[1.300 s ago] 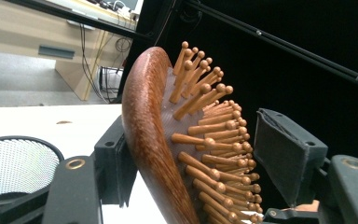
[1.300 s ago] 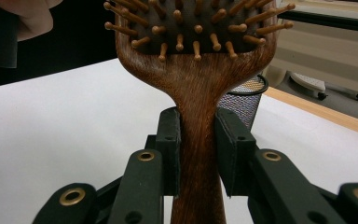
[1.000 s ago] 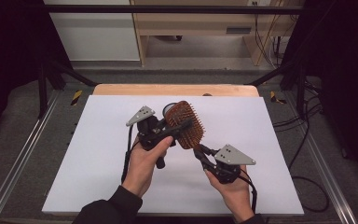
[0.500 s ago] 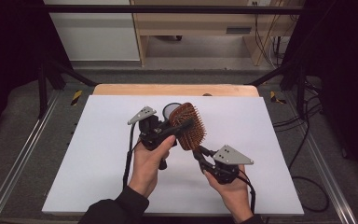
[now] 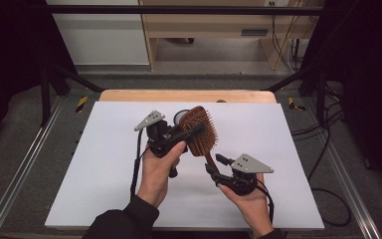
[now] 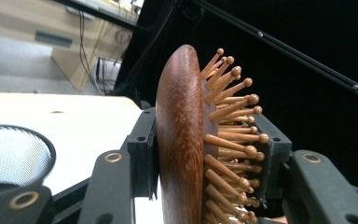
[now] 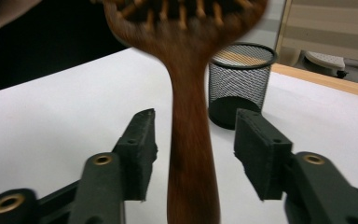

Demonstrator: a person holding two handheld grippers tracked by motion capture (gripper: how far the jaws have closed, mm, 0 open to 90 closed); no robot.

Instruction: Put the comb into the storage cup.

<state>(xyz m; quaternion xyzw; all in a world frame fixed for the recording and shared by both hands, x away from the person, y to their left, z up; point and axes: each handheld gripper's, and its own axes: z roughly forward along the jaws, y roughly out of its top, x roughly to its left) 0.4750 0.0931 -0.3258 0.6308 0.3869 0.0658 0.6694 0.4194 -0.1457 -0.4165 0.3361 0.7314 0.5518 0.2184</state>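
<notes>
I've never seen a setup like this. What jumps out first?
A wooden hairbrush held up over the middle of the white table, its head clamped in the left gripper. The right gripper stands open around the handle without touching it. Behind sits a black mesh cup.

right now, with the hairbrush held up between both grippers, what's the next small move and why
Probably draw the right gripper back off the handle. Its jaws stand open on either side of the wooden hairbrush handle without touching it, while the left gripper is clamped across the brush head, back against one pad and bristles against the other. The left alone carries the brush, perhaps towards the black mesh cup standing just beyond it.
</notes>
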